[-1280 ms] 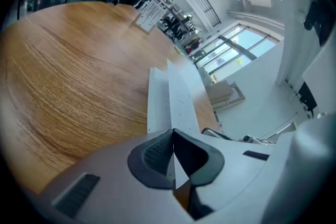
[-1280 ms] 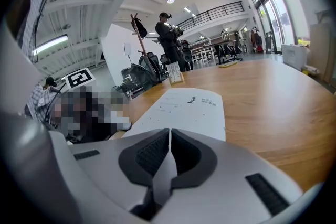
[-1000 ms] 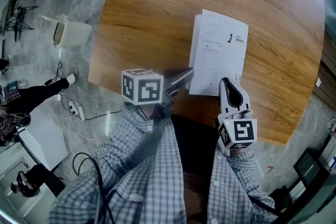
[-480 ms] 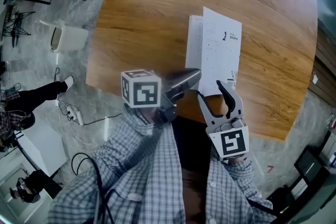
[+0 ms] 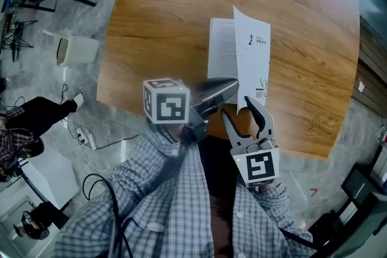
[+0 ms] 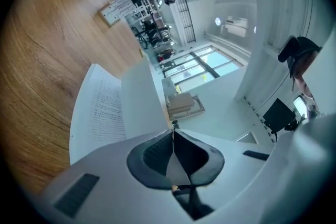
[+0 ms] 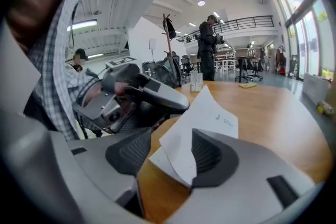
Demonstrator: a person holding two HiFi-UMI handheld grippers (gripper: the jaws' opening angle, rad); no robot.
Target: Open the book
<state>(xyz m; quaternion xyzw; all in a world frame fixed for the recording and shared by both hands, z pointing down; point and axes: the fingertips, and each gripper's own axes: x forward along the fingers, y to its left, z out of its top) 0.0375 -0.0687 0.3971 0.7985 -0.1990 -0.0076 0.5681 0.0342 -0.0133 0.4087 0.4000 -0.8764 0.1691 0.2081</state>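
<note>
Grey plastic jaws of the left gripper (image 5: pixel 233 83) are pressed together on the near edge of the book's white cover (image 5: pixel 253 51); its own view shows the thin sheet pinched between the pads. The right gripper (image 5: pixel 239 108) has let go. A second ago it was clamped on the lower corner; now its jaws are opening to full spread, and that corner stands loose between them with neither pad pressing it. Since then the cover has swung from flat to near upright, baring the first page (image 5: pixel 221 48). The book (image 5: pixel 219 60) lies near the front of the wooden table (image 5: pixel 163 21). My reading: the hand-over is done and the book is partly open, with the cover not yet laid over. The cover carries a small mark, a few lines of print and a barcode (image 5: pixel 262 85); none of it is legible, nor the page text.
</note>
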